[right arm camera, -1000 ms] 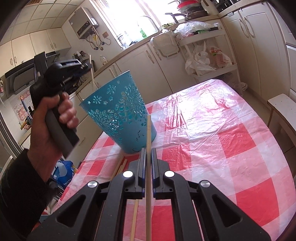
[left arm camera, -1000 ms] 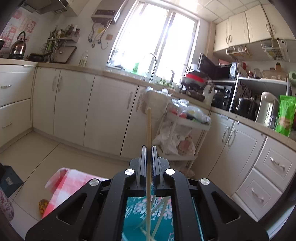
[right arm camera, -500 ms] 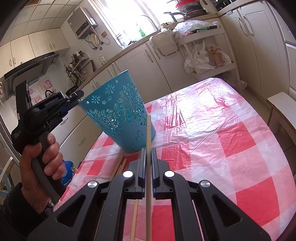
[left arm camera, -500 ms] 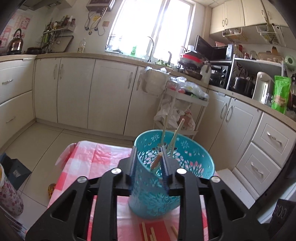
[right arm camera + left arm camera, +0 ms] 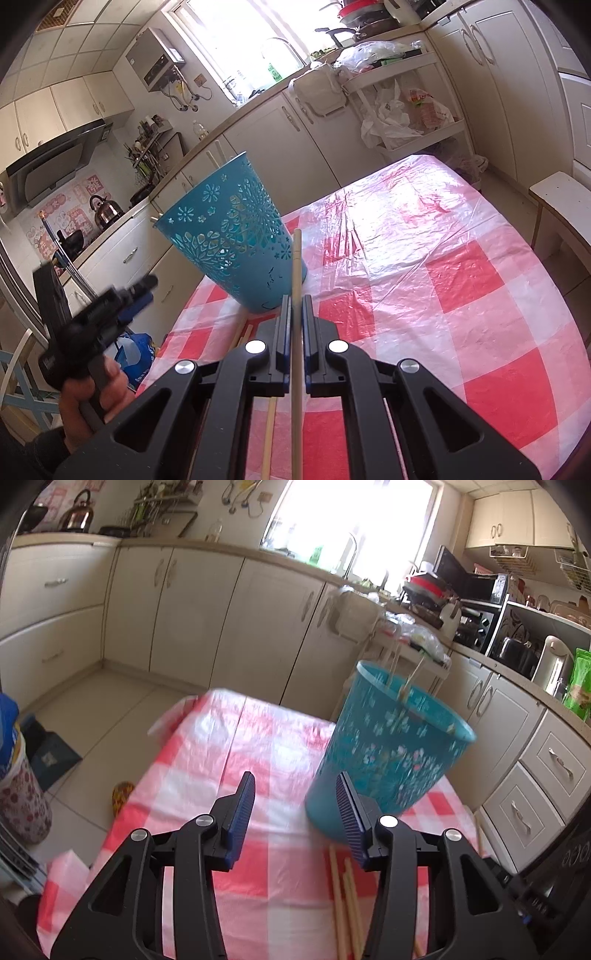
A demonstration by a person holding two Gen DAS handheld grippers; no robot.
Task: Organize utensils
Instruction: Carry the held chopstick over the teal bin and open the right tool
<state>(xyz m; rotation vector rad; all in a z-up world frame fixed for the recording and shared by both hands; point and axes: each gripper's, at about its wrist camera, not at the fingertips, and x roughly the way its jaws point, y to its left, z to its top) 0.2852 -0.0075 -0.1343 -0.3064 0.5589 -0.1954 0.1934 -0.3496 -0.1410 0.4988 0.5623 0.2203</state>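
Observation:
A teal perforated bin [image 5: 388, 753] stands on the red-and-white checked tablecloth [image 5: 229, 746] with several wooden chopsticks [image 5: 397, 664] sticking out of it. My left gripper [image 5: 295, 805] is open and empty, low over the table, just left of the bin. Loose chopsticks [image 5: 345, 897] lie on the cloth beneath it. My right gripper [image 5: 294, 314] is shut on a single chopstick [image 5: 296, 266] that points toward the bin [image 5: 236, 236]. The left gripper also shows in the right wrist view [image 5: 144, 291], at the left.
Cream kitchen cabinets [image 5: 221, 609] run behind the table. A white trolley with bags [image 5: 406, 107] stands by the counter. A white stool [image 5: 561, 206] is at the table's right side. A flowered container [image 5: 18, 790] stands on the floor at the left.
My left gripper released its chopstick into the bin, opened, and dropped down and left of the bin. My right gripper has held still with its chopstick.

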